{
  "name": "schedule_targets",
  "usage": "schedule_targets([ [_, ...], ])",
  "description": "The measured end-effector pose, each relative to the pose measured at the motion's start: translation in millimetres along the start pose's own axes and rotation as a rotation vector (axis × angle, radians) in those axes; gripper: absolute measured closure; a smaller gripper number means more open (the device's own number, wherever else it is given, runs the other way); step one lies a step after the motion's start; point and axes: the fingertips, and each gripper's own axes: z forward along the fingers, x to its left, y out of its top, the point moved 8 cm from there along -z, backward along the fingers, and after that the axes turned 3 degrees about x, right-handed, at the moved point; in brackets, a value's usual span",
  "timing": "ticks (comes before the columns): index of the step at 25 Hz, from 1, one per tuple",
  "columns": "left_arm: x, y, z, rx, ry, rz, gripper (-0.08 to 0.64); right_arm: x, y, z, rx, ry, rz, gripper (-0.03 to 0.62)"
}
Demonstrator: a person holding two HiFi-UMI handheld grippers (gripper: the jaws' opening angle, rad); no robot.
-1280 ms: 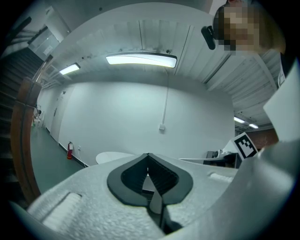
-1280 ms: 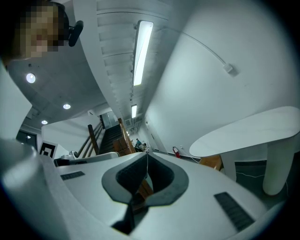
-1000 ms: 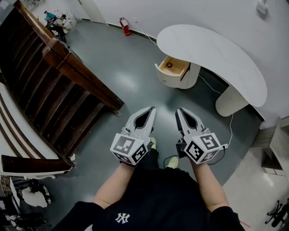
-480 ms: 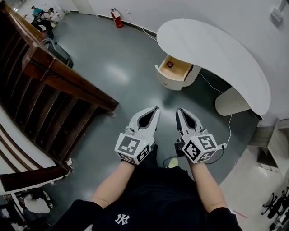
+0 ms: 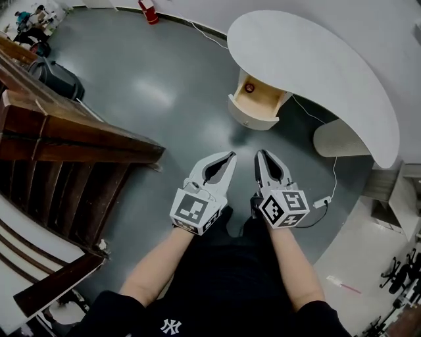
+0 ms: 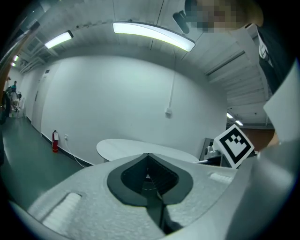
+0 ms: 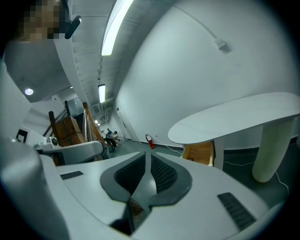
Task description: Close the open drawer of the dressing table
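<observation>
Open drawer (image 5: 258,105) ahead of your claws.
Your left claw (image 5: 231,155) closed; your right claw (image 5: 260,153) just opening, narrow gap, empty.

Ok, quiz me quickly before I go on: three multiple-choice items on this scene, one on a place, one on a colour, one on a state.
1. Where does the fire extinguisher stand?
A. On the floor by the wall
B. On a chair
C. On a shelf

2. What colour is the top of the dressing table?
A. Black
B. White
C. Red

3. How is the drawer?
A. Pushed fully in
B. Lifted out and lying upside down
C. Pulled out, its inside showing

Answers:
1 A: the head view shows it on the grey floor at the foot of the wall.
2 B: the curved top is plain white in every view.
3 C: the drawer's wooden inside is open to view, with a small red object in it.
</observation>
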Motion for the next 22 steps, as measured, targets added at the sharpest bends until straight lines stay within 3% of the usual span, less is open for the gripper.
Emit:
schedule_targets([
  [11,75,-84,64,0.059,-0.017,-0.039,0.55,-69,-89,110,0.064,-0.196,0.025,0.518],
  [22,125,-180,134,0.115,-0.032,-0.058,0.55,-148,-193,204,0.119,-0.313,0.033,0.495],
])
